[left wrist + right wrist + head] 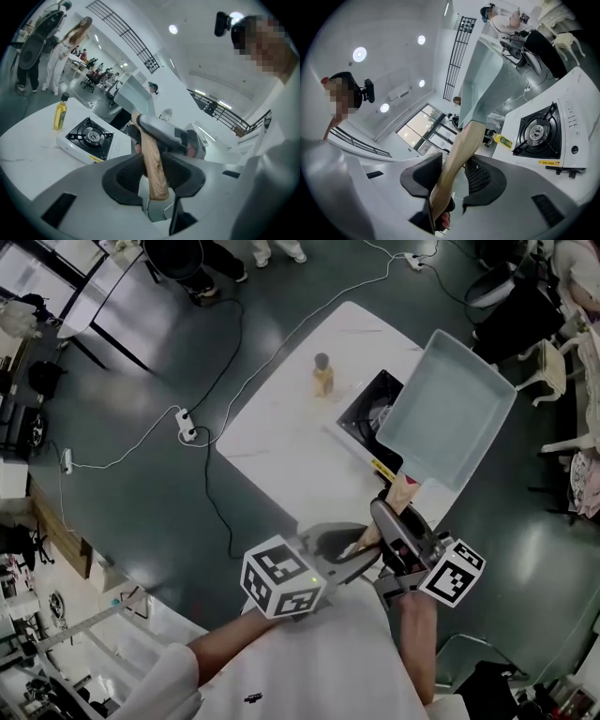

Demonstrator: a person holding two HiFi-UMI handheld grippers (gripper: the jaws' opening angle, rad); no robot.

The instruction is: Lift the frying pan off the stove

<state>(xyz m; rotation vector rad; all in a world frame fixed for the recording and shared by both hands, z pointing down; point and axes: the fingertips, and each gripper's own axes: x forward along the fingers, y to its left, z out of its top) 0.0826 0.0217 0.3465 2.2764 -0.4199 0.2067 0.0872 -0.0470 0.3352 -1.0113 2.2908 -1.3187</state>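
Fig. My rig, parts as seen.

(a) My left gripper (157, 176): pale grey moulded shell with dark rectangular slots and dark grey curved pads (124, 180).

(b) My right gripper (451, 176): the same grey shell, with cross-hatched pads (483, 176).

(c) Each gripper carries a white marker cube (281, 576) printed with black square patterns. I note a small green light on the left one.

(d) The wearer: white shirt (309, 667) with short sleeves (164, 676), and a black head camera (221, 23).

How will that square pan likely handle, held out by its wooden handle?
Probably stiff: the pan holds its shape in the air near the stove. Likely front-heavy, since left gripper and right gripper clamp only the handle. That smooth, rounded handle might twist.
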